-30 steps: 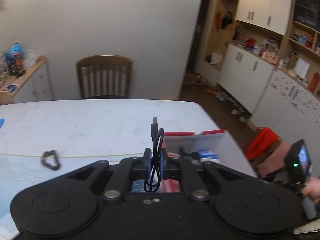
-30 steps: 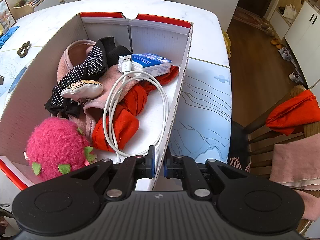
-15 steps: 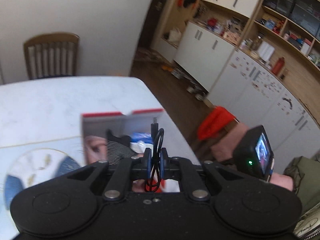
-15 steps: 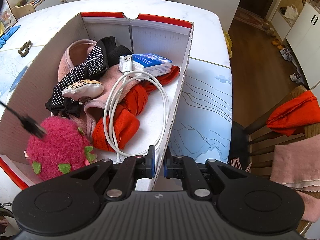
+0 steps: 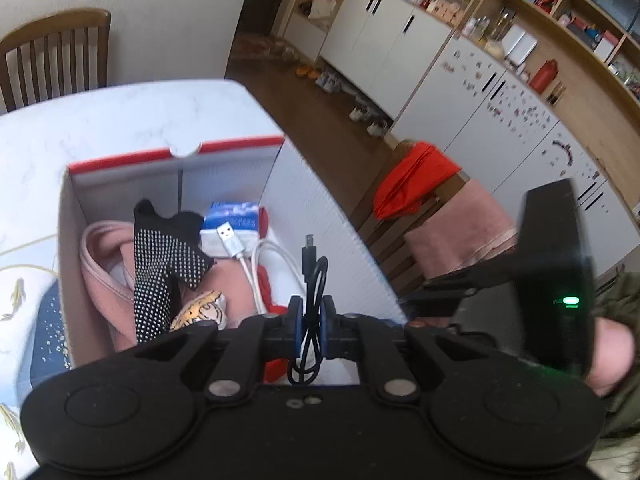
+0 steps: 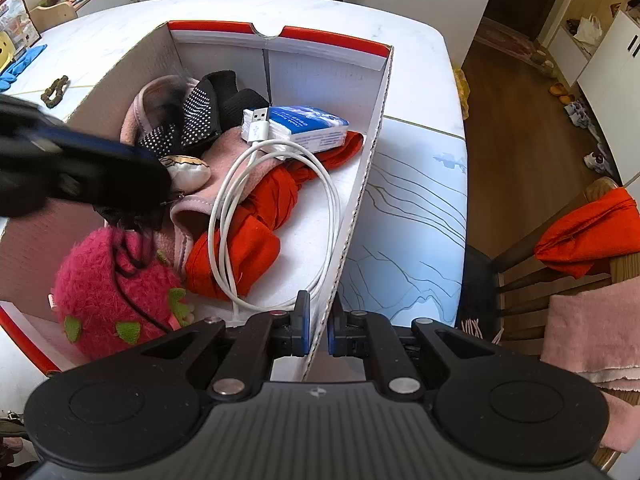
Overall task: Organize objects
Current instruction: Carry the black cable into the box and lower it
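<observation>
Both feeds come through in soft, even daylight, with no hard shadows that I can pick out. The white surface [image 6: 420, 40] looks bright, almost washed out along its far edge in my right wrist view. In my left wrist view the cabinets [image 5: 500, 92] bend strongly toward the upper right corner, plain fisheye warping, and that whole side looks slightly smeared. The black cable [image 5: 310, 300] near the lens stays sharp. In my right wrist view the left gripper [image 6: 72, 168] is a dark, motion-blurred streak across the left side, while the white cable [image 6: 276, 216] and the box [image 6: 360, 184] rim are crisp. The inside of the box sits a little dimmer than the surface around it.
</observation>
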Available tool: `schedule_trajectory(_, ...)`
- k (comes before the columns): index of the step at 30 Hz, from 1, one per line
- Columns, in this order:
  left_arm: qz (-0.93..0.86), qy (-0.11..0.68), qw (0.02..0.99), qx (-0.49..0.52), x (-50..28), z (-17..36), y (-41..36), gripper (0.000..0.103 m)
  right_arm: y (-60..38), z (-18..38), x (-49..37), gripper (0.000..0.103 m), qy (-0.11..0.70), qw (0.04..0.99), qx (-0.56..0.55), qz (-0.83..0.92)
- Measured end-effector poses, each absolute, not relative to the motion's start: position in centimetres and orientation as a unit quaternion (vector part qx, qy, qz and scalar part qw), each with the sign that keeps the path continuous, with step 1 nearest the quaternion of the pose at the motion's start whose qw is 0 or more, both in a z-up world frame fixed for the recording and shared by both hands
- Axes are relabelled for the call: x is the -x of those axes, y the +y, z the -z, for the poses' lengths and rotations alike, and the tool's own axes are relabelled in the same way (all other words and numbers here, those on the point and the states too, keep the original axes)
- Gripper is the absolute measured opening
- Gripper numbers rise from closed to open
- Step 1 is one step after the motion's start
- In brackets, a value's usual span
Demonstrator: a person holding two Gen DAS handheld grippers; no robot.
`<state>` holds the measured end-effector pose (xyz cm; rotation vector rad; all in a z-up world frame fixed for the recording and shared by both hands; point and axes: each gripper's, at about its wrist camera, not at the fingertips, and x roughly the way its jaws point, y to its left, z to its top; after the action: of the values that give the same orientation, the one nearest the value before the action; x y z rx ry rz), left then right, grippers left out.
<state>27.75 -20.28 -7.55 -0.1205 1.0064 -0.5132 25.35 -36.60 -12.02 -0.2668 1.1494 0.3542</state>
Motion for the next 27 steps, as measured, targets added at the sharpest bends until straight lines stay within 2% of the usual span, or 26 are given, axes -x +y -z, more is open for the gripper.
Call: schedule_trajectory(27,0.238,0.551,0.800,-0.004,-32.1,13.1,-23.6,0.007,-36.6,12.0,-25.5,0.008,0.540,0.815,0.128,-0.168)
